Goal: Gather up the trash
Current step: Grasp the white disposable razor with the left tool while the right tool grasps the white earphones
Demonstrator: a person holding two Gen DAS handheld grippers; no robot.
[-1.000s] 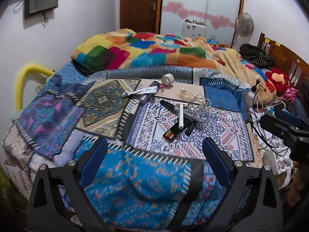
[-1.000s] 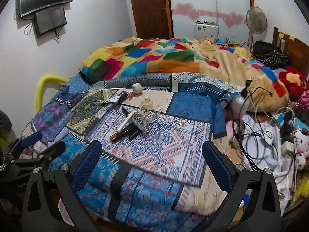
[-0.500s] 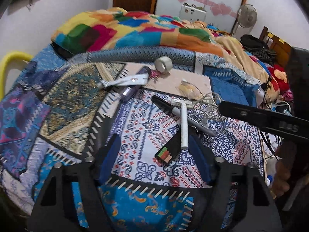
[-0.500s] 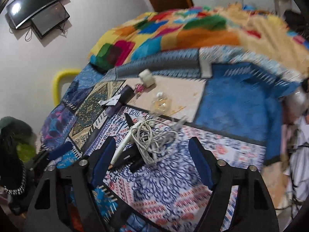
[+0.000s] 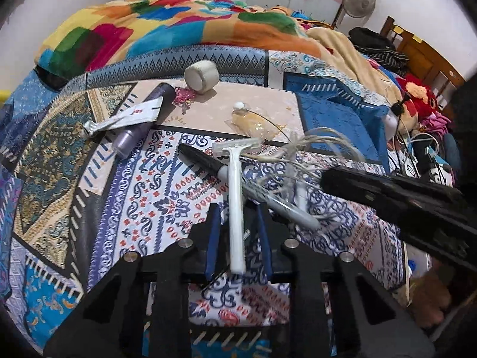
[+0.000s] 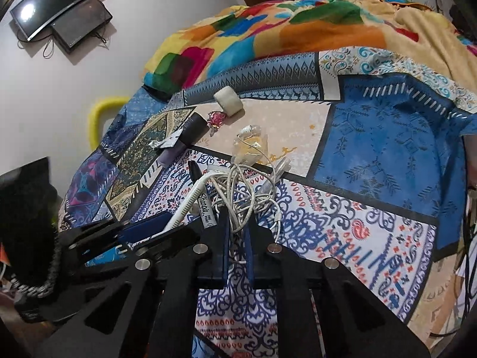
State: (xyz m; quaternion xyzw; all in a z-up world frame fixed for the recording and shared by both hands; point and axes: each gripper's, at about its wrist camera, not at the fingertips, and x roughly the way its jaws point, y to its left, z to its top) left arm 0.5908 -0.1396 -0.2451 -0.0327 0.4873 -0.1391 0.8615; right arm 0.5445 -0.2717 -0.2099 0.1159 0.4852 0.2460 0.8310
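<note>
A white disposable razor (image 5: 234, 161) lies on the patchwork bed cover across a black Sharpie marker (image 5: 205, 161). My left gripper (image 5: 237, 213) straddles the razor's handle; its jaws are closing and the blue pads still stand a little off the handle. A tangle of white cable (image 6: 238, 191) lies beside the marker (image 6: 205, 205). My right gripper (image 6: 237, 220) is shut on a loop of that cable. It shows from the side as a black bar, the right gripper (image 5: 387, 197), in the left wrist view.
Further back lie a tape roll (image 5: 201, 76), a purple tube (image 5: 140, 128), a flattened white tube (image 5: 125, 119), a pink trinket (image 5: 182, 95) and a clear packet (image 5: 250, 120). A bright blanket (image 5: 179, 24) is heaped behind. Cables and toys crowd the bed's right side.
Both grippers dropped toward the pile and narrowed from wide open. The right one closed on the white cable; the left one now has the razor handle between its fingers.
</note>
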